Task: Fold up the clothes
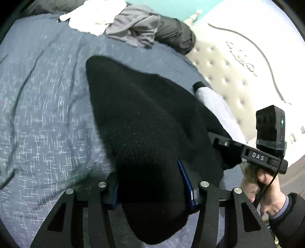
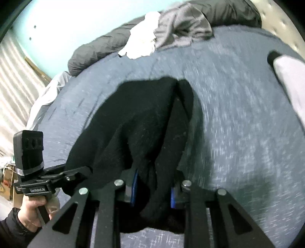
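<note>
A: What was seen of the surface and the room?

B: A bed was seen, covered with a blue-grey speckled bedspread (image 1: 42,106). At its far end a pile was laid: a white cloth (image 1: 89,17), a grey garment (image 1: 133,28) and a dark padded jacket (image 1: 175,36). A cream tufted headboard (image 1: 225,72) was seen at the right, and a turquoise wall (image 2: 57,24) behind the bed. A white garment with a dark cuff (image 2: 286,76) was laid at the right side of the bedspread.

A: How was the clothing seen?

B: A black knitted garment (image 1: 144,118) was seen, soft and fuzzy. It was held up at its near edge and hung in folds towards the bedspread.

A: And the tools?

B: The left gripper (image 1: 150,188) was clamped on a thick bunch of the black fabric, between its blue pads (image 1: 185,181). The right gripper (image 2: 153,190) was clamped on another bunch of the same garment. Each gripper was also seen from the other camera, held by a hand (image 1: 270,192) in a dark sleeve.
</note>
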{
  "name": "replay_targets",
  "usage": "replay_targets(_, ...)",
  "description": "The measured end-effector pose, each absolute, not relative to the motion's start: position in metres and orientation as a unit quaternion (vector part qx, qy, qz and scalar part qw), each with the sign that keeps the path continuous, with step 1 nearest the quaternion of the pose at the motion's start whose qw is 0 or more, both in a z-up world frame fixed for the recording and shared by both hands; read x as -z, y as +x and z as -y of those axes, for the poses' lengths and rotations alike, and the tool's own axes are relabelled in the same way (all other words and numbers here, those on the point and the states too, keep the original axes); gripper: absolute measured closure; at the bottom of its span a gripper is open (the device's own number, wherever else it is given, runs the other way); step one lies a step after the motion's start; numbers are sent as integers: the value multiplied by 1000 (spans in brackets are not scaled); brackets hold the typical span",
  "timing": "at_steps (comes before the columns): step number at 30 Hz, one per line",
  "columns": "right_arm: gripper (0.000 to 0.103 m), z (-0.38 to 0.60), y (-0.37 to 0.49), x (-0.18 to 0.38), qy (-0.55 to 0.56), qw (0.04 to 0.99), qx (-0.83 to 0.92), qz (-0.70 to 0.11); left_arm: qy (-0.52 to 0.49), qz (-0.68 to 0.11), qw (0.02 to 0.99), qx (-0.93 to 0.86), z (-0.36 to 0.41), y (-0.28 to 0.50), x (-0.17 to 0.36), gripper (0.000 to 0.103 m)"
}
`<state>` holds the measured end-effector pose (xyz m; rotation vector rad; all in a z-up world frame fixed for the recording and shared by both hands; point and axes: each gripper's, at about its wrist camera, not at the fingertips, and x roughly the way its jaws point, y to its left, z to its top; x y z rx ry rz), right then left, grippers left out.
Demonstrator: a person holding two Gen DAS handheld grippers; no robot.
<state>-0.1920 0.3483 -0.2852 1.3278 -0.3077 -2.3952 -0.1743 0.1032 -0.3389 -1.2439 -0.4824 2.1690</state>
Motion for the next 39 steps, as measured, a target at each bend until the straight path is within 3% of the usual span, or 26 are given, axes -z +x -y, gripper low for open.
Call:
replay_targets(17,80,-375,-169,207,422,203,878,97,-422,128,307,-843,-140,-155,253,49)
replay_targets(39,80,-479,-152,140,384,178,902,86,-397,98,345,-845,-255,-160,182,49)
